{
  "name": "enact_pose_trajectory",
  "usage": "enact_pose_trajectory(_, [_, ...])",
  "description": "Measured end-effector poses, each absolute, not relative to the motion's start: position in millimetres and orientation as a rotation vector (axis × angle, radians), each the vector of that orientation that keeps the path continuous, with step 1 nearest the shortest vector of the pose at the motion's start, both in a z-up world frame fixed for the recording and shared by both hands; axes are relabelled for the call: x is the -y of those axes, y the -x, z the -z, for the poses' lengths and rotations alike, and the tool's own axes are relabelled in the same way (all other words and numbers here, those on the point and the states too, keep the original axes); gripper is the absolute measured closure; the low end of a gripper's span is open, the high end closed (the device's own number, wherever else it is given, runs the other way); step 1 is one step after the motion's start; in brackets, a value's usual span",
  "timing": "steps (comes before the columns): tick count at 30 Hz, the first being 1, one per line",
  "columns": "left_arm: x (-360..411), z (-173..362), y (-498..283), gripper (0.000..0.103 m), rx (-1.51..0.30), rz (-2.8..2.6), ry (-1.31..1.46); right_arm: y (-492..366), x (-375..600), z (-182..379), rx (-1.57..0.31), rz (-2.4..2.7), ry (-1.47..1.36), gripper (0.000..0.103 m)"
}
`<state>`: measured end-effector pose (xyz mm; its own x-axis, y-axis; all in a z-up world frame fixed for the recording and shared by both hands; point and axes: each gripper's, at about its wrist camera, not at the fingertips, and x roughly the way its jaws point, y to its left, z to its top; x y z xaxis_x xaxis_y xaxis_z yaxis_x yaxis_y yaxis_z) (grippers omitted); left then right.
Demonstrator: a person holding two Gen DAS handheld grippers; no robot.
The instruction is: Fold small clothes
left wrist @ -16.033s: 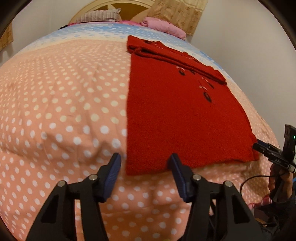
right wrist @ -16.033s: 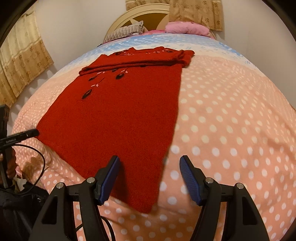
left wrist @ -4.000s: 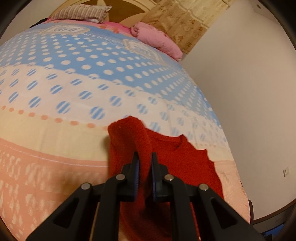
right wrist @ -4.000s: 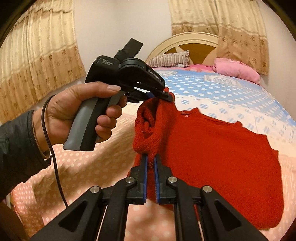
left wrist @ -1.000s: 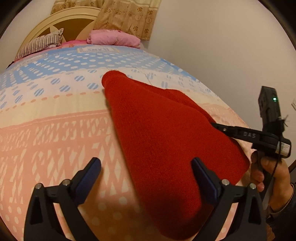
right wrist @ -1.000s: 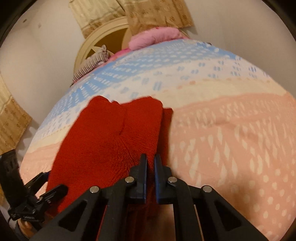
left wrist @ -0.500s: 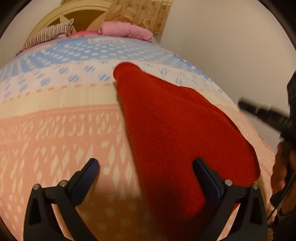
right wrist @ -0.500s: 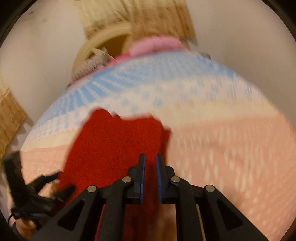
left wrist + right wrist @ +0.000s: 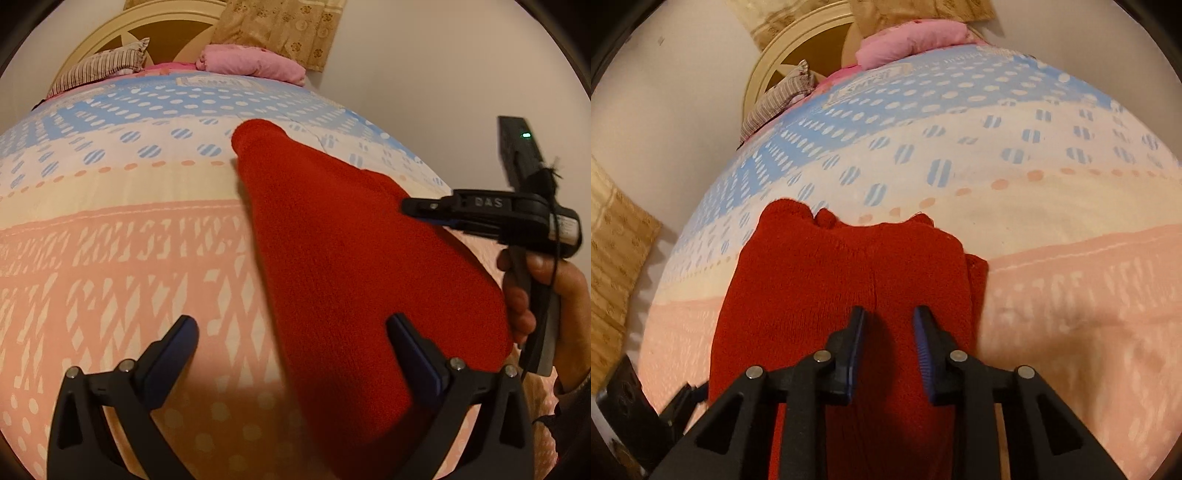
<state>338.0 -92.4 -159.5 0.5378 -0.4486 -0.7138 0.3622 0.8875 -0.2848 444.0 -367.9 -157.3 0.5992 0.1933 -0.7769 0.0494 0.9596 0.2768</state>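
Observation:
A red knitted sweater [image 9: 351, 258] lies folded into a long narrow shape on the bed, running away from me toward the headboard. My left gripper [image 9: 291, 325] stands wide open just above its near part, its right finger over the cloth and its left finger over the bedspread. In the right wrist view the sweater [image 9: 820, 295] fills the lower middle. My right gripper [image 9: 889, 317] hovers over it with its jaws opening and no cloth pinched between the pads. A hand holds that right gripper [image 9: 410, 208] at the sweater's right edge.
The bedspread [image 9: 110, 258] is pink with white marks, then cream and blue toward the head. A striped pillow [image 9: 99, 68] and a pink pillow [image 9: 251, 64] lie by the headboard [image 9: 798, 62]. A plain wall is close on the right, and curtains [image 9: 617, 258] hang on the left.
The right gripper's jaws, shut on the sweater's fold a second ago, have parted and let it go, and the gripper has shifted. The left gripper has stayed open.

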Motion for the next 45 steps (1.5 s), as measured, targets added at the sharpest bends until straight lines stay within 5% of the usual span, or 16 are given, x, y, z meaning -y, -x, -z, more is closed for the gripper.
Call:
enact_pose_trajectory(6, [89.6,159.2,-334.1,0.0,-0.875,0.486,0.109,-384.9,334.3,122.3,-0.806,-0.276,-0.22,0.069])
enact_pose_trajectory(20, [86.5,147.1,-342.6,0.0,-0.853,0.456,0.108,-345.7,327.1,172.9,-0.768,-0.355,-0.235,0.068])
enact_pose_trajectory(41, [88.8,156.1,-336.5,0.0,-0.843,0.487,0.107,-330.8,341.5,152.3,-0.795,-0.422,-0.197,0.067])
enact_pose_trajectory(43, [88.0,157.0,-337.8,0.0,-0.848,0.489,0.114,-331.8,349.3,147.1,-0.77,-0.398,-0.225,0.063])
enact_pose_trajectory(45, [87.5,158.2,-338.2,0.0,-0.855,0.494,0.12,-336.9,361.2,144.8,-0.751,-0.338,-0.266,0.043])
